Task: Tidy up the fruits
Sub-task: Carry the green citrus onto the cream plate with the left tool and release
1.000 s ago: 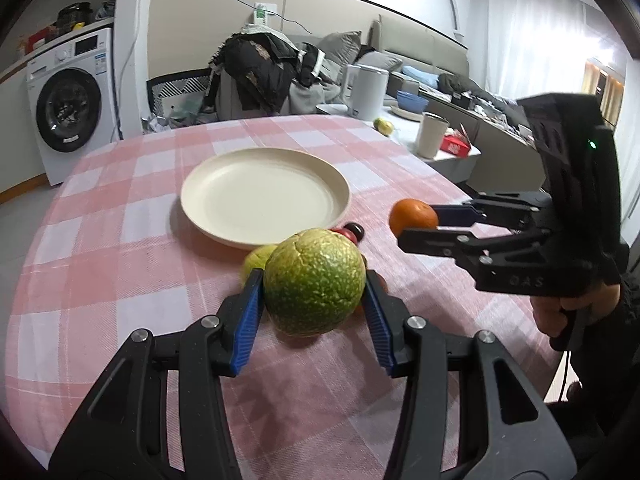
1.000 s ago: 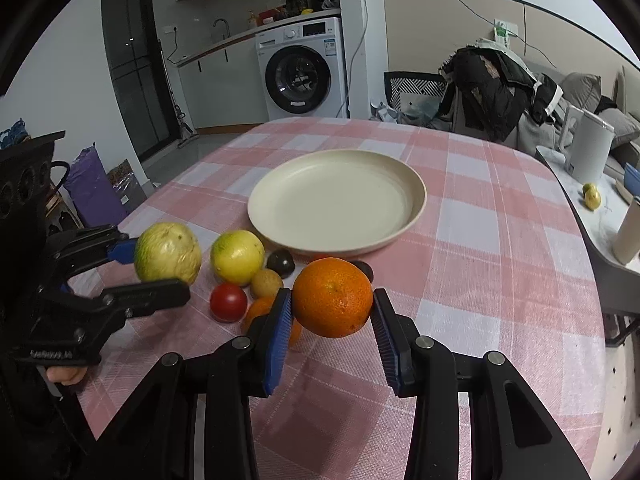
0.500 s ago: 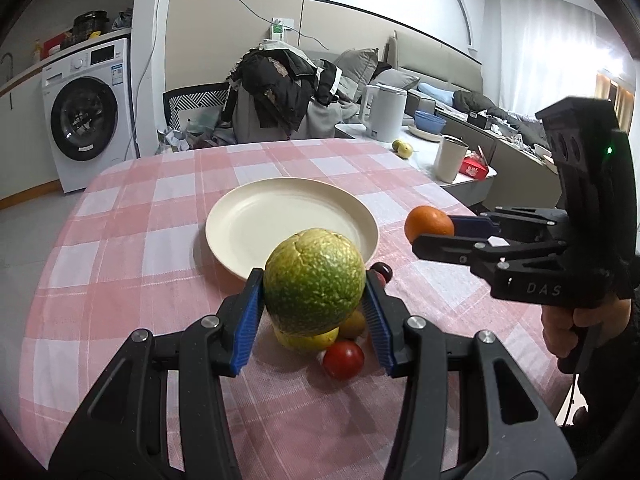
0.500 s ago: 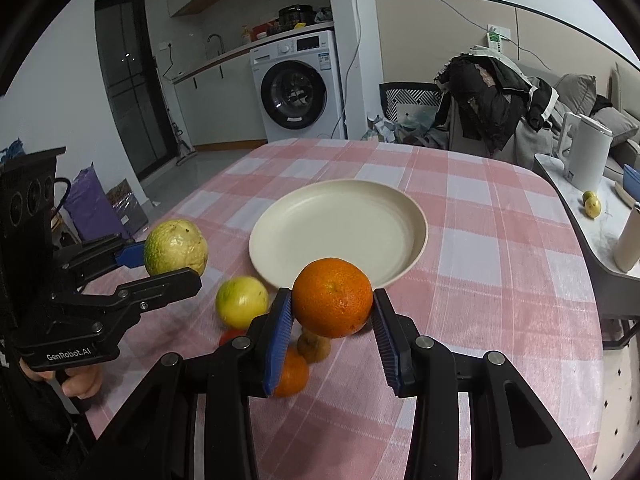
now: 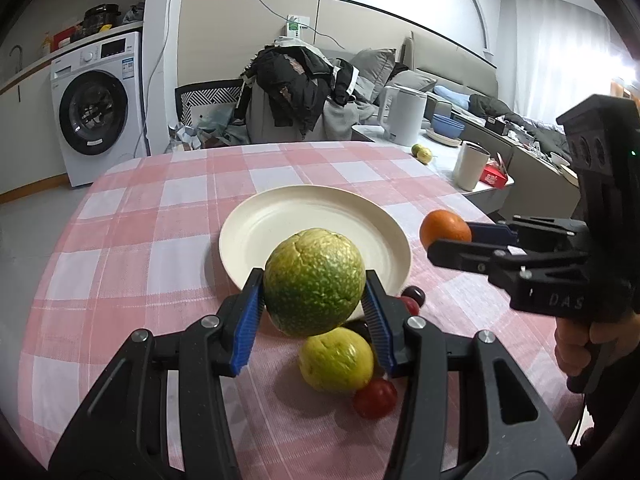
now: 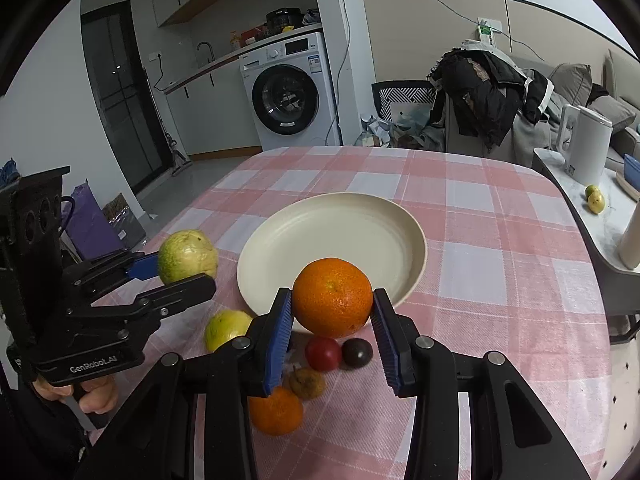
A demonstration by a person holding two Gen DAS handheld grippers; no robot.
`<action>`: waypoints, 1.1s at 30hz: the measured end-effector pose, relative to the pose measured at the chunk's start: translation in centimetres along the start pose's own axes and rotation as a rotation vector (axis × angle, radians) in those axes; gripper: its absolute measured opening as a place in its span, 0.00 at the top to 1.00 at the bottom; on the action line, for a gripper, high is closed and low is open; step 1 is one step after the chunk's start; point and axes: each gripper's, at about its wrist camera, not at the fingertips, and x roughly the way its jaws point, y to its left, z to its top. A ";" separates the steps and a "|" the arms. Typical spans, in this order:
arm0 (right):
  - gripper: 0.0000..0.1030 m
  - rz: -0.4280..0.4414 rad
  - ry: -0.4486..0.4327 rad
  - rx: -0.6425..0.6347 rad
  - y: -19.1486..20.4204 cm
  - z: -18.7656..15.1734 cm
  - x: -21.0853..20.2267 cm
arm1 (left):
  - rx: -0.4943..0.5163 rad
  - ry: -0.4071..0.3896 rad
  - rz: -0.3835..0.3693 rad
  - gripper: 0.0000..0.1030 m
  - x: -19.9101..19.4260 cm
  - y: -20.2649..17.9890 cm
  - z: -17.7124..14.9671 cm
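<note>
Left claw [image 5: 314,300] clamping green fruit [image 5: 314,282], right claw [image 6: 331,312] clamping orange [image 6: 332,297], both nearer plate [image 6: 400,232]

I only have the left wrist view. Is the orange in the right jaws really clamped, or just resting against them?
Observer: Clamped. The right wrist view shows both blue pads of the right gripper pressing the orange.
Operator: Any fruit on the table I'm missing?
Observer: Yes, a second orange lies on the tablecloth, under that gripper.
Operator: Anything else?
Observer: A small brown fruit sits right beside the second orange.
</note>
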 end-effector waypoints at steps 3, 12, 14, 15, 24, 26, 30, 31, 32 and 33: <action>0.61 0.000 0.007 -0.012 0.3 0.3 0.8 | 0.002 0.001 0.012 0.56 1.0 0.3 0.4; 0.61 -0.016 0.021 -0.010 0.3 0.7 3.8 | 0.016 0.023 0.043 0.56 3.8 0.8 0.8; 0.61 -0.015 0.034 -0.010 0.3 0.7 4.5 | 0.014 0.031 0.041 0.56 4.5 1.1 0.8; 0.61 -0.016 0.038 -0.009 0.3 0.7 4.8 | 0.014 0.036 0.044 0.56 4.9 1.1 0.9; 0.61 -0.026 0.080 0.015 -0.4 0.3 6.9 | 0.009 0.085 0.061 0.56 7.7 1.8 0.8; 0.61 -0.033 0.084 0.014 -0.5 0.2 7.1 | 0.013 0.092 0.062 0.56 8.1 1.8 0.7; 0.60 -0.044 0.090 0.013 -0.6 0.0 7.5 | 0.028 0.110 0.070 0.56 8.8 1.6 0.5; 0.61 -0.051 0.088 0.008 -0.6 0.0 7.5 | 0.032 0.114 0.067 0.56 9.0 1.5 0.4; 0.60 -0.054 0.083 -0.001 -0.5 -0.1 7.6 | 0.034 0.115 0.064 0.56 9.0 1.5 0.4; 0.60 -0.054 0.081 -0.006 -0.5 -0.1 7.6 | 0.037 0.117 0.062 0.56 9.1 1.4 0.4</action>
